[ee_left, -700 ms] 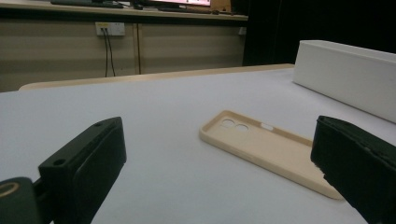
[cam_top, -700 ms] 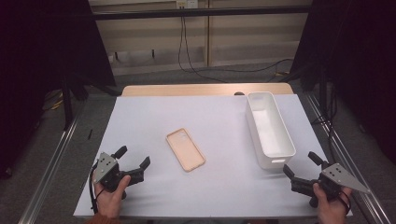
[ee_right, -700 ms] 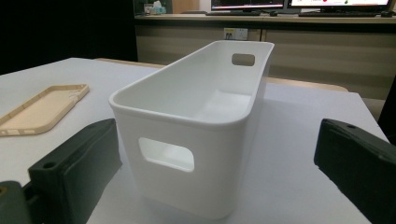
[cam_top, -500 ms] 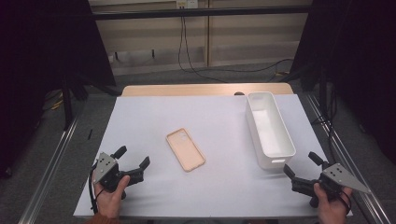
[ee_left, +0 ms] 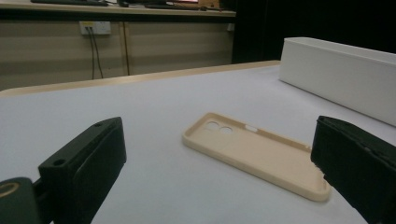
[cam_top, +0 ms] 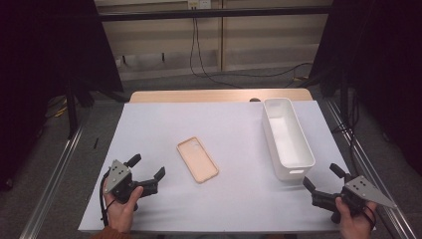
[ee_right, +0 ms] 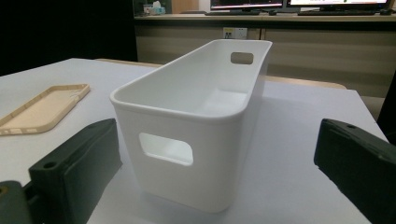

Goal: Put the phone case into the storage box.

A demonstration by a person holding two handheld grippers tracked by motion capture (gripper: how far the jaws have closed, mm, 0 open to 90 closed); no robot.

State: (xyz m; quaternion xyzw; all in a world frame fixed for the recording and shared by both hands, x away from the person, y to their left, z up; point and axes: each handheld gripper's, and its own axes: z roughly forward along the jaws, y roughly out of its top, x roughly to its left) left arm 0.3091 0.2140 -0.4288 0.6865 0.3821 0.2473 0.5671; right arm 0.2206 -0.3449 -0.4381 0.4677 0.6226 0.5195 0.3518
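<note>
We find the left gripper [cam_top: 147, 168] with jaws apart near the phone case [cam_top: 197, 159], right gripper [cam_top: 324, 178] likewise wide, empty, facing the white bin [cam_top: 298, 160]

There was one beige phone case [cam_top: 197, 159] and one white bin [cam_top: 287, 138] on one table [cam_top: 149, 124]. Two grippers were there, left [cam_top: 147, 167] and right [cam_top: 324, 176].

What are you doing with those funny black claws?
A person holds a tool in each hand at the near edge of the table. The left tool is open, facing a beige phone case lying flat. The right tool is open, facing an empty white bin. Nothing is picked up.
</note>
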